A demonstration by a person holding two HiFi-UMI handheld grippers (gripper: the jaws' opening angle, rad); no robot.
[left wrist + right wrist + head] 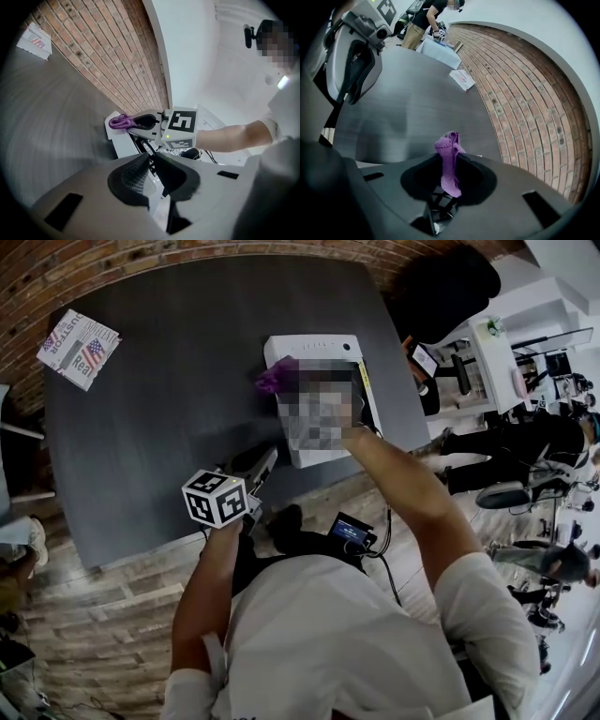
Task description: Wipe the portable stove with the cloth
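Observation:
The white portable stove (314,348) lies on the dark table (169,409), toward its right side. A purple cloth (277,379) rests on the stove's left edge, and my right gripper (451,161) is shut on the cloth (450,164), which stands up between the jaws. In the head view a mosaic patch hides most of that gripper. The left gripper view shows the right gripper (140,123) holding the cloth (121,123) against the stove (117,143). My left gripper (262,468) hovers near the table's front edge, short of the stove, jaws shut on nothing (151,159).
A printed leaflet with a flag (78,348) lies at the table's far left corner. A brick wall (525,93) runs along the table's far side. Another person stands at a separate table (436,47) in the distance. Office chairs and desks (525,456) are to my right.

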